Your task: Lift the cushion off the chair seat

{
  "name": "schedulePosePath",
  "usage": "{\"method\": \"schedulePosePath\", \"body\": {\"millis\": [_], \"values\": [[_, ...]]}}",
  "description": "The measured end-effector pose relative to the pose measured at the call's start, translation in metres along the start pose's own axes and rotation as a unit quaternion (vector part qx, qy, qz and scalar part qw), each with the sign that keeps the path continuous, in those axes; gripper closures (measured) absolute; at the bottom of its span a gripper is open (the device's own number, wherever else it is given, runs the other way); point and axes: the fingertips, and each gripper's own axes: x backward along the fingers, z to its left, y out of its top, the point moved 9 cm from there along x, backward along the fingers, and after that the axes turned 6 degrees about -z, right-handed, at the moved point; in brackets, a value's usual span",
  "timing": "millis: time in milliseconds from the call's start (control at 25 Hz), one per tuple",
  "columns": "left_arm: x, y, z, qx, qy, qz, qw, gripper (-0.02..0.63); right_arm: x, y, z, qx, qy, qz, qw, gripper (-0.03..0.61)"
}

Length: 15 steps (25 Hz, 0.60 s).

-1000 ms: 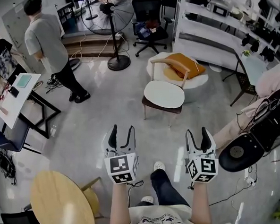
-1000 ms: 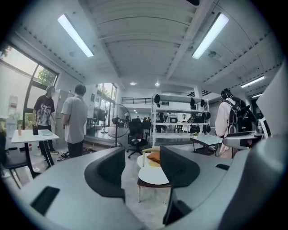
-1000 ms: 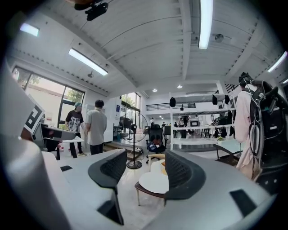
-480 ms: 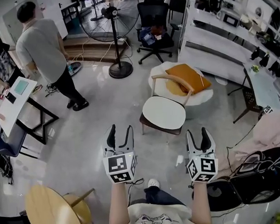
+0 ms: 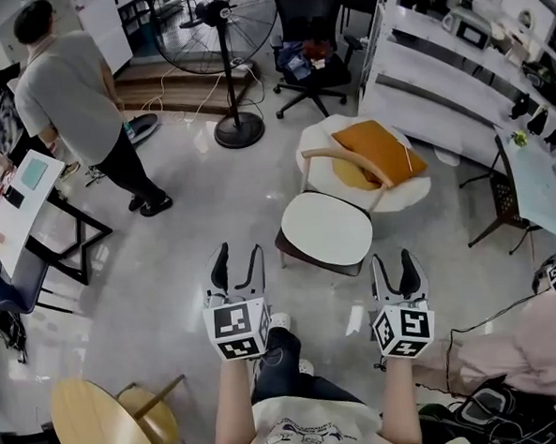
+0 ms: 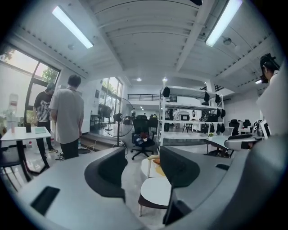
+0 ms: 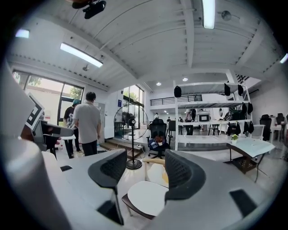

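Observation:
A wooden chair with a pale round seat cushion [image 5: 327, 229] stands on the floor ahead of me; its curved backrest [image 5: 345, 162] is on the far side. Behind it an orange cushion [image 5: 379, 150] lies on a white round pouf [image 5: 417, 187]. My left gripper [image 5: 239, 256] is open and empty, short of the chair's near left side. My right gripper [image 5: 394, 261] is open and empty too, near the seat's right front. In the left gripper view the left gripper [image 6: 141, 164] frames the seat [image 6: 155, 191]. In the right gripper view the seat [image 7: 146, 197] shows between the jaws of the right gripper [image 7: 143, 173].
A person in a grey shirt [image 5: 68, 84] stands at the far left by a white desk [image 5: 27, 194]. A standing fan [image 5: 224, 74] and a black office chair [image 5: 309, 36] are behind. White shelving [image 5: 456, 65] runs along the right. A round wooden table [image 5: 103, 429] is at my near left.
I have walked forward with both grippers held out open. The chair and the orange cushion have come closer. The black round thing at the right has slid out of view.

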Motion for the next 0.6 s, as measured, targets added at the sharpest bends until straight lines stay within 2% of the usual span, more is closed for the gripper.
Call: {"method": "schedulePosePath", "body": {"millis": [240, 600], "values": [[-0.077, -0.004, 0.013, 0.005, -0.013, 0.022, 0.9997, 0.377, -0.068, -0.007, -0.011, -0.007, -0.015, 0.023, 1.0, 0.298], [-0.229, -0.016, 0.049, 0.007, -0.045, 0.058, 0.9973, 0.377, -0.202, -0.023, -0.026, -0.017, -0.057, 0.051, 0.997, 0.296]]}}
